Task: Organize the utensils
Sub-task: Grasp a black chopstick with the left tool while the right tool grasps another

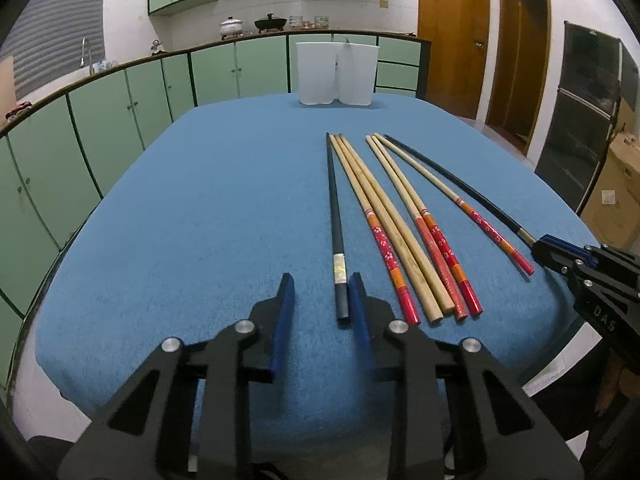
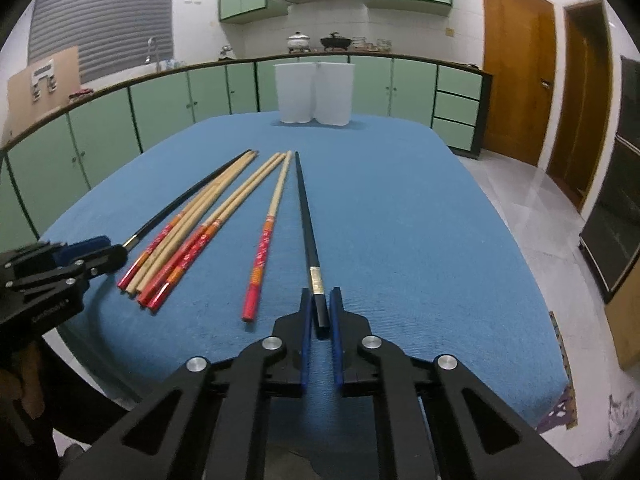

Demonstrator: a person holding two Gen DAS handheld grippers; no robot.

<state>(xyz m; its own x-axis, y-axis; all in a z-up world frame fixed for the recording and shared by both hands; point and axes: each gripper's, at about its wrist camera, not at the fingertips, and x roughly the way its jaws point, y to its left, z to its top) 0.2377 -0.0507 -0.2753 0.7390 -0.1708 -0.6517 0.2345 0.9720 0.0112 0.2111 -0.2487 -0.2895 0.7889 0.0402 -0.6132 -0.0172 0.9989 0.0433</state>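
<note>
Several chopsticks lie side by side on a blue table (image 1: pixel 200 208). In the left wrist view my left gripper (image 1: pixel 321 280) is open; a black chopstick (image 1: pixel 334 216) lies against the inner face of its right finger. Beside it lie wooden chopsticks with red handles (image 1: pixel 404 216). In the right wrist view my right gripper (image 2: pixel 320 294) has its jaws closed on the handle end of another black chopstick (image 2: pixel 307 216), which rests on the table. That gripper shows at the right edge of the left wrist view (image 1: pixel 556 250). The left gripper shows in the right wrist view (image 2: pixel 96 250).
Two white containers (image 1: pixel 336 74) stand together at the table's far edge, also in the right wrist view (image 2: pixel 314 94). Green kitchen cabinets (image 1: pixel 120 120) run behind the table. Wooden doors (image 1: pixel 452 36) stand at the right. The table's near edge is just under both grippers.
</note>
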